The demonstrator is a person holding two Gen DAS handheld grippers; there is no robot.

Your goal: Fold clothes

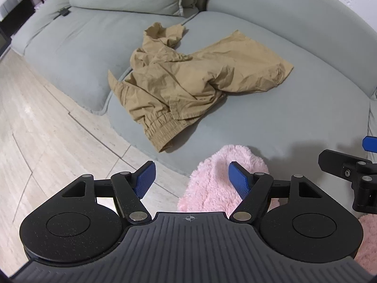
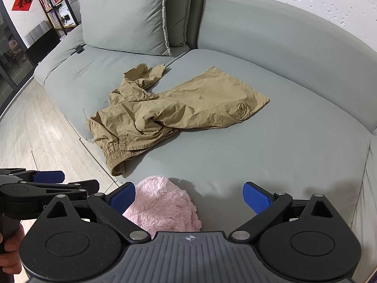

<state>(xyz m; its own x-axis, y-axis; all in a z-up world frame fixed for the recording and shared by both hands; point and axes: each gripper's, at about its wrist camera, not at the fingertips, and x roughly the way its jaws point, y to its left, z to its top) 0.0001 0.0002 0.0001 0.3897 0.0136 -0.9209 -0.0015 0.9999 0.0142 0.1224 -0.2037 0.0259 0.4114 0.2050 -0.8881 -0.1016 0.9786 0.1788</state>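
A crumpled pair of tan shorts (image 1: pixel 188 80) lies on the grey sofa seat (image 1: pixel 282 118), elastic waistband toward the front edge, one leg spread to the right. It also shows in the right wrist view (image 2: pixel 169 110). My left gripper (image 1: pixel 192 179) is open and empty, held back from the shorts above the sofa's front edge. My right gripper (image 2: pixel 188 198) is open and empty, to the right of the left one. A fluffy pink garment (image 1: pixel 216 179) lies below both grippers, also in the right wrist view (image 2: pixel 162 205).
The sofa has a curved backrest (image 2: pixel 282 35) and a back cushion (image 2: pixel 127 14). A small dark object (image 2: pixel 79 49) lies on the far left seat. Pale wood floor (image 1: pixel 42 129) runs to the left. A bookshelf (image 2: pixel 54 0) stands beyond.
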